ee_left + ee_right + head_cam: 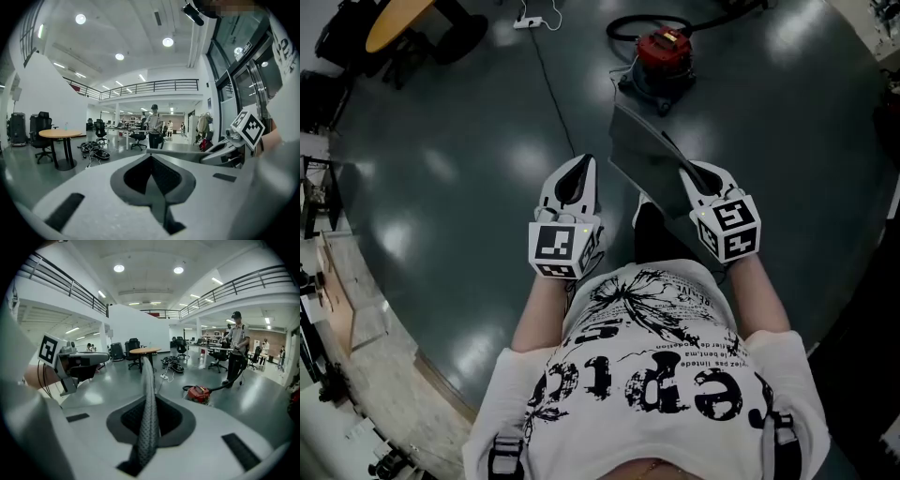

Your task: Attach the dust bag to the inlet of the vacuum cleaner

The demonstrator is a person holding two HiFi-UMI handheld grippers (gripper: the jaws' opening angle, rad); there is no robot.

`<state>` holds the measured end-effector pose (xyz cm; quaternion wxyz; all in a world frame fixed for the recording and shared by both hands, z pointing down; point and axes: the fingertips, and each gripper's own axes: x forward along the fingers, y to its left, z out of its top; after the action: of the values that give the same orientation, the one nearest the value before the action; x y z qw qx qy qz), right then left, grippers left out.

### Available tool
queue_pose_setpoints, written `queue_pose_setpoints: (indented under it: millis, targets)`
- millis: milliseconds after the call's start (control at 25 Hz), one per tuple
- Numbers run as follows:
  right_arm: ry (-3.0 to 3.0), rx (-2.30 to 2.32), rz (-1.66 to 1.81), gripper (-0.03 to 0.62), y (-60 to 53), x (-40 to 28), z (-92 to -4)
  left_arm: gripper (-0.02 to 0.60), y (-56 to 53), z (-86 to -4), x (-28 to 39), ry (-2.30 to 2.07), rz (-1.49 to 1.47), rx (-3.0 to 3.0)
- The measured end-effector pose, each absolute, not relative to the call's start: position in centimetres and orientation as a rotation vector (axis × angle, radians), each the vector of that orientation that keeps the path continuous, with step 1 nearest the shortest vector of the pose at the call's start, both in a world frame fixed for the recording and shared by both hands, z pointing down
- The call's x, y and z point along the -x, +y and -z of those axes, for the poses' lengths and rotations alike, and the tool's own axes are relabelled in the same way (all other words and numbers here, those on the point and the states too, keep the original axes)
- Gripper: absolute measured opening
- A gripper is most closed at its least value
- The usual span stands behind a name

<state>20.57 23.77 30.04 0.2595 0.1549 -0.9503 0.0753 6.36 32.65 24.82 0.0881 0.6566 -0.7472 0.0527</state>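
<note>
- The right gripper (682, 174) is clamped on the near edge of the grey dust bag (639, 150).
- The left gripper (583, 164) is closed and empty, just left of the bag.
- The red vacuum cleaner (664, 58) stands farther off on the floor (469, 169), apart from the bag.

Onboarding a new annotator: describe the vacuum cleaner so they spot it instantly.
Start from the glossy dark floor ahead of the person. Near the top of the head view, just beyond the grey dust bag, sits the vacuum cleaner. It is the only red thing on that floor: a squat canister with a black hose curling behind it.
</note>
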Motion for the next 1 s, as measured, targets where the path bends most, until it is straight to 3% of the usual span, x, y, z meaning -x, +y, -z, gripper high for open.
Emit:
queue_pose_setpoints:
  millis: [600, 1000]
  targets:
    - [-2.501, -0.367, -0.299, 0.023, 2.6, -12.3, -32.6, 0.003, 9.2, -27.2, 4.8, -2.163, -0.207, -1.924]
    - [-2.425, -0.43, -0.368, 0.023, -4.0, -5.0, -36.1, 0.003, -2.2, -30.7, 12.7, -1.979, -0.261, -2.044]
